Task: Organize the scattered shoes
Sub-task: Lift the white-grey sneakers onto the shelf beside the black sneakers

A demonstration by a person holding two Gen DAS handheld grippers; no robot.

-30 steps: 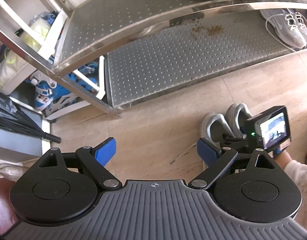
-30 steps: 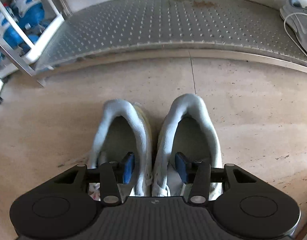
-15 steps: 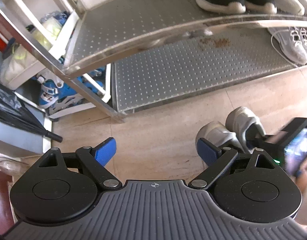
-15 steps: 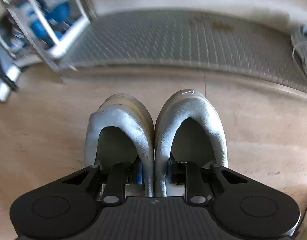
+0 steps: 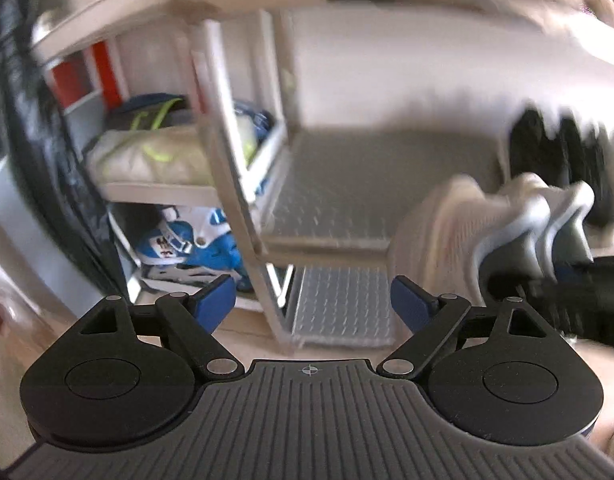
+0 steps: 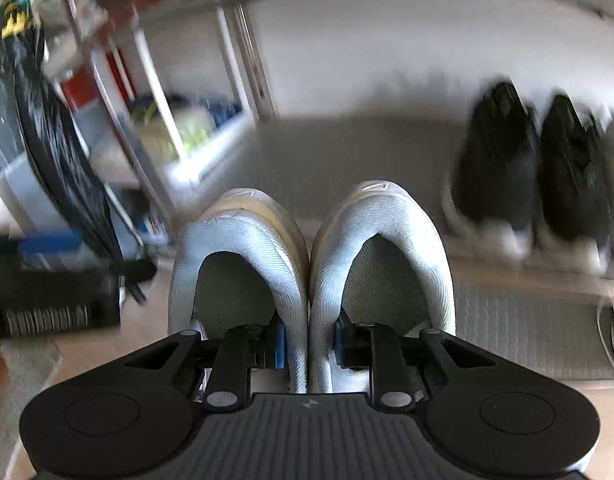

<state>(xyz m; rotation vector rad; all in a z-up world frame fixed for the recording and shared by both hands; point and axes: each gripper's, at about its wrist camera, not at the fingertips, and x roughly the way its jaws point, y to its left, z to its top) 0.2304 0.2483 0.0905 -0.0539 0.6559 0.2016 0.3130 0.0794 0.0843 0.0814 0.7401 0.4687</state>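
Shoes [image 6: 311, 264], a pale grey pair, hang side by side in the right gripper [image 6: 309, 340], clear of the floor, heels toward the camera. One blue pad sits inside each shoe opening, and the two inner walls are squeezed together between them; the jaws have just been closing onto those walls. In the left wrist view the same pair shows at the right, in front of the middle shelf [image 5: 327, 200] of a metal rack, with the dark body of the right gripper under it.

The left gripper [image 5: 313, 300] is spread wide with nothing between its blue pads.

Beyond the grey pair, two black shoes [image 6: 531, 176] with white soles stand on that shelf, to the right. A white side rack [image 5: 167, 188] at the left holds blue and white skates [image 5: 187, 244] on its lower level. Both views are blurred.
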